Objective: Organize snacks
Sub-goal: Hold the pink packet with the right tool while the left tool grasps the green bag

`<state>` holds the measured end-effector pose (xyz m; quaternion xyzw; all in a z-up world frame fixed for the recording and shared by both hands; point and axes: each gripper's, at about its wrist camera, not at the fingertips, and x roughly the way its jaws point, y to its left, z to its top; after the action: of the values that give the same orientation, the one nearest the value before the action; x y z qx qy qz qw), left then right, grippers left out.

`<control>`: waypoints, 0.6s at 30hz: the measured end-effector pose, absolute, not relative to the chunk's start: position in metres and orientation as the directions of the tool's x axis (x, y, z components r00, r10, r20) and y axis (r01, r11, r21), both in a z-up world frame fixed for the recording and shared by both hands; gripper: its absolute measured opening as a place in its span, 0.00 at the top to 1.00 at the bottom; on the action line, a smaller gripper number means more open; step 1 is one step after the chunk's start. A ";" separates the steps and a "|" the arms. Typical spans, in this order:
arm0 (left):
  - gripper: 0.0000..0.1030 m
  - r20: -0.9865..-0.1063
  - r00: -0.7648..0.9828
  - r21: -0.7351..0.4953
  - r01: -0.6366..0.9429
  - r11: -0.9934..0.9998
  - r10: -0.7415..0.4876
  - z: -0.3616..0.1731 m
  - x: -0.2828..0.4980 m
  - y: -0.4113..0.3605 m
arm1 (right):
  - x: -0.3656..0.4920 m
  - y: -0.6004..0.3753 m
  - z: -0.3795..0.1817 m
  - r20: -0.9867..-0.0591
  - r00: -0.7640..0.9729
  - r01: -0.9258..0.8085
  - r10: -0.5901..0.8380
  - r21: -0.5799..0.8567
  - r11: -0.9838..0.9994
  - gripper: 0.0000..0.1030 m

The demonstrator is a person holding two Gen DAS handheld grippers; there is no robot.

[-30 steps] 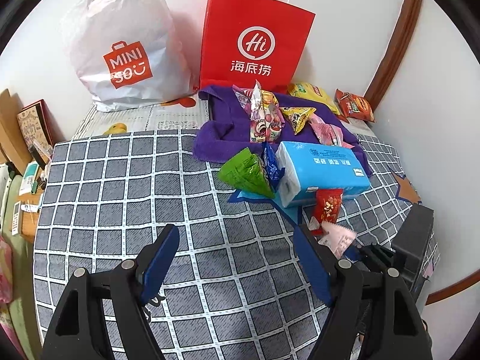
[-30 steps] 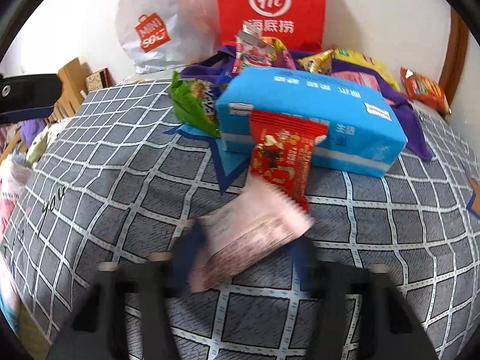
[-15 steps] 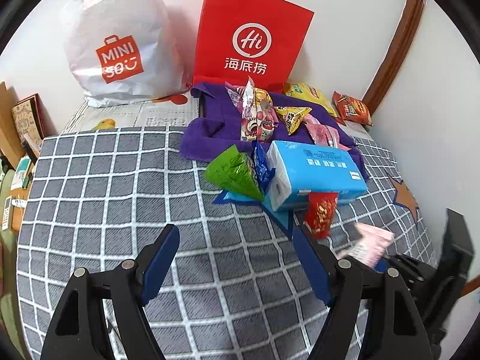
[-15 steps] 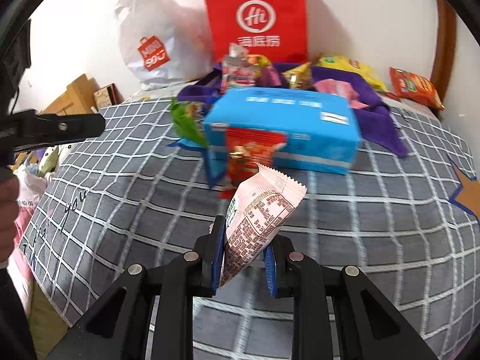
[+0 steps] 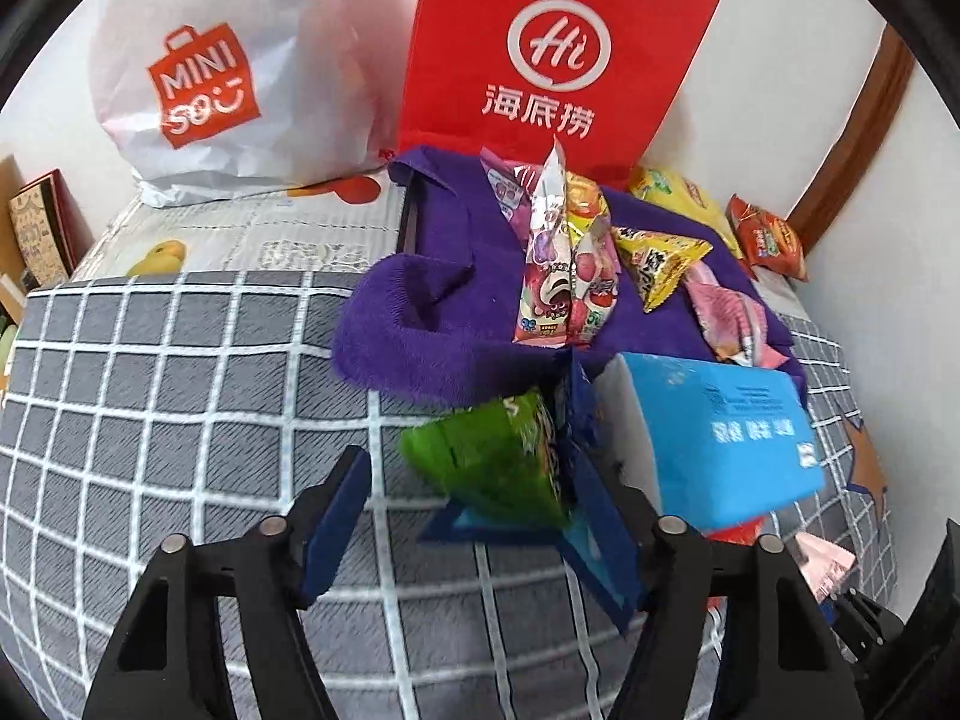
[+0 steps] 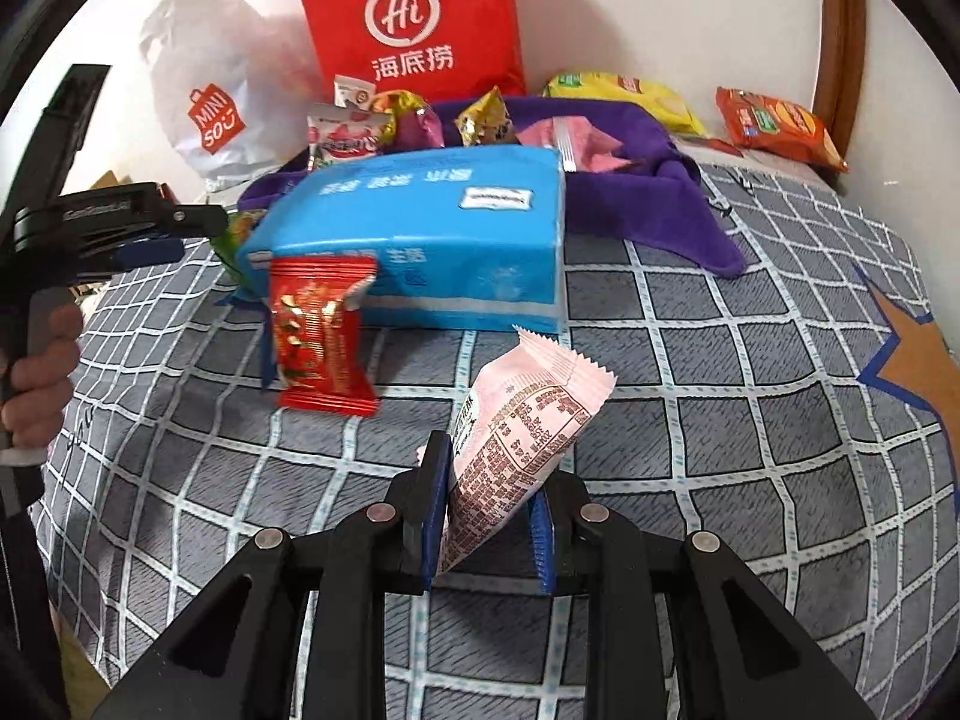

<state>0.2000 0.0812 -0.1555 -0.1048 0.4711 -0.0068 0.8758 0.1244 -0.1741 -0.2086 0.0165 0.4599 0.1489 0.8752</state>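
Note:
My right gripper is shut on a pink snack packet and holds it above the checked bedspread; the packet also shows in the left wrist view. My left gripper is open, its fingers either side of a green snack bag that lies beside a blue tissue pack. A red snack packet leans against the tissue pack. Several more snacks lie on a purple towel behind.
A red paper bag and a white Miniso bag stand against the back wall. Yellow and orange snack bags lie at the back right. The left gripper shows at the left of the right wrist view.
My right gripper closed on the pink packet and lifted it back from the tissue pack. My left gripper moved forward until its open fingers reached the green bag.

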 end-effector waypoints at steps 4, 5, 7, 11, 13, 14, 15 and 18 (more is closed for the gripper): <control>0.50 -0.835 0.539 -0.185 -0.087 0.979 -0.110 -0.167 0.214 0.076 | 0.127 -0.174 -0.210 -0.797 0.532 -0.265 0.287 0.166 0.950 0.71; 0.51 -0.836 0.538 -0.184 -0.088 0.979 -0.109 -0.169 0.216 0.075 | 0.127 -0.173 -0.210 -0.799 0.528 -0.274 0.290 0.163 0.948 0.69; 0.54 -0.830 0.548 -0.182 -0.082 0.980 -0.108 -0.169 0.218 0.074 | 0.129 -0.173 -0.209 -0.805 0.519 -0.281 0.286 0.155 0.947 0.61; 0.58 -0.832 0.542 -0.187 -0.072 0.980 -0.119 -0.164 0.215 0.074 | 0.125 -0.181 -0.204 -0.811 0.517 -0.265 0.274 0.153 0.952 0.57; 0.59 -0.828 0.546 -0.195 -0.066 0.979 -0.128 -0.158 0.207 0.076 | 0.122 -0.188 -0.201 -0.808 0.522 -0.249 0.273 0.162 0.955 0.51; 0.59 -0.827 0.548 -0.196 -0.066 0.978 -0.128 -0.155 0.203 0.077 | 0.119 -0.192 -0.198 -0.806 0.528 -0.238 0.269 0.164 0.957 0.50; 0.59 -0.825 0.550 -0.198 -0.067 0.978 -0.129 -0.152 0.198 0.079 | 0.117 -0.195 -0.196 -0.804 0.532 -0.232 0.266 0.164 0.959 0.48; 0.58 -0.821 0.553 -0.207 -0.058 0.977 -0.142 -0.140 0.178 0.081 | 0.107 -0.204 -0.191 -0.805 0.536 -0.213 0.254 0.162 0.964 0.45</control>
<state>0.1776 0.0810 -0.1404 -0.1055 0.4723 -0.0240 0.8748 0.1074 -0.2036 -0.1908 0.0222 0.4631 0.1332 0.8760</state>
